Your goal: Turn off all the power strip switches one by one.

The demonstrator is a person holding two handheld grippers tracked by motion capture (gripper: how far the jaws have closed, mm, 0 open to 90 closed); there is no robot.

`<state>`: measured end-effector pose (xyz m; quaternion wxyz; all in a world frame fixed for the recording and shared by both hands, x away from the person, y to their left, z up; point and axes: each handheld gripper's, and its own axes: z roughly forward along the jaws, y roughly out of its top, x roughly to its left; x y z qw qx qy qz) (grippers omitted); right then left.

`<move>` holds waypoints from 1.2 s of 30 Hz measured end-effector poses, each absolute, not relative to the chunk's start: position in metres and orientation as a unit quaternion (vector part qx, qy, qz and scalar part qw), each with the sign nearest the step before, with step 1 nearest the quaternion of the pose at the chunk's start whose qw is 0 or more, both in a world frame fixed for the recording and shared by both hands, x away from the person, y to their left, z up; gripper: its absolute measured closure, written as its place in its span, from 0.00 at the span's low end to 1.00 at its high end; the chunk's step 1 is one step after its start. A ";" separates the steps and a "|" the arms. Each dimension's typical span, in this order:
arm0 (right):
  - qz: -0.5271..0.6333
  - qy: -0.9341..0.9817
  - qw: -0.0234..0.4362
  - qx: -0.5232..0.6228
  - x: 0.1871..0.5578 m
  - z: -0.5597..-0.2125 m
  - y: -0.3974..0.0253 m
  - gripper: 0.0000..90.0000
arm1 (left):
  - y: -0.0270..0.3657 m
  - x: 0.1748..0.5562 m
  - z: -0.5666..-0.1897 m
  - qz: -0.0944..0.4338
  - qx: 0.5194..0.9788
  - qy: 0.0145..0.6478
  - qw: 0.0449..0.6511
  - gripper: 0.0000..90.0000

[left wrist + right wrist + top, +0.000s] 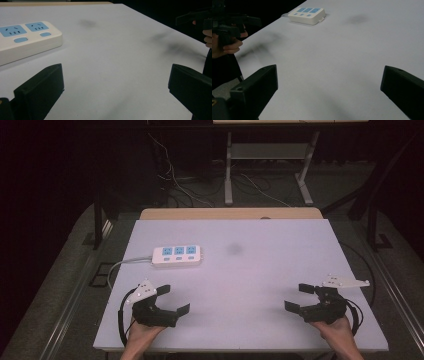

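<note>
High view: L gripper (173, 299) jaws wide apart, nothing betw them, held low at near table (280, 270) edge. R gripper (302, 297) same, well apart. Power strip (177, 255) ahead of L gripper, near, not touching.

You get no readable text anywhere; the power strip (177, 255) maybe carries tiny marks, too blurry to tell.

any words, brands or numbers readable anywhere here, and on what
None can be read.
Power strip: blue socket faces and blue buttons, no lettering that can be made out in any view.
Left claw and right claw: plain black, no marks.
Table: a dark smudge, no writing.
</note>
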<state>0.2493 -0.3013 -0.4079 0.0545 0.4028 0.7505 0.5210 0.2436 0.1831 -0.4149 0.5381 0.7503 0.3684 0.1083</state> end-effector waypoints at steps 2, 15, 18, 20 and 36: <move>0.521 0.751 0.055 0.403 0.250 -0.408 -0.301 0.01 | 0.183 0.243 -0.415 0.105 0.750 0.368 0.539 0.00; 0.514 0.754 0.058 0.405 0.251 -0.408 -0.300 0.01 | 0.185 0.243 -0.415 0.093 0.748 0.375 0.540 0.00; 0.514 0.754 0.056 0.406 0.250 -0.407 -0.301 0.01 | 0.187 0.243 -0.415 0.081 0.741 0.382 0.546 0.00; 0.512 0.755 0.056 0.406 0.250 -0.407 -0.301 0.01 | 0.187 0.244 -0.415 0.080 0.742 0.383 0.545 0.00; 0.503 0.760 0.053 0.407 0.251 -0.408 -0.301 0.01 | 0.184 0.248 -0.408 0.071 0.762 0.379 0.521 0.00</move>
